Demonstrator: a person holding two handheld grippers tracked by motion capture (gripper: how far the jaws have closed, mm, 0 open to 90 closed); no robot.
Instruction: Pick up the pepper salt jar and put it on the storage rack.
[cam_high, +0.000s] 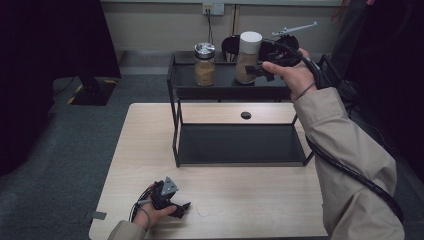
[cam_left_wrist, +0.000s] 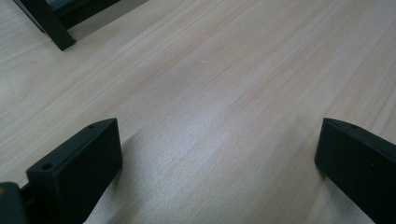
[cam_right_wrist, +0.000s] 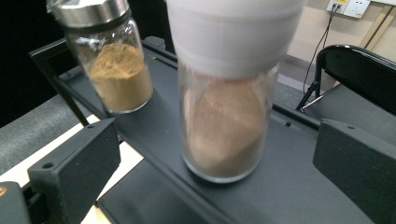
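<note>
The right gripper (cam_right_wrist: 217, 154) stands wide open, holding nothing, around the white-capped jar (cam_right_wrist: 224, 126) on the rack's (cam_high: 225, 82) top shelf. Glass, smooth, fragile: best gripped mid-body. The left gripper (cam_left_wrist: 219, 154) rests open and empty over the table (cam_left_wrist: 210, 84).

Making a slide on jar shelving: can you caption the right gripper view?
Open right gripper facing a white-capped spice jar standing on the rack's top shelf, beside a metal-lidded jar.

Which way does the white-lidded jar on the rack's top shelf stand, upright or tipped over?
Upright. The white-lidded jar rests base-down on the top shelf, lid uppermost, between the open right gripper's jaws.
</note>
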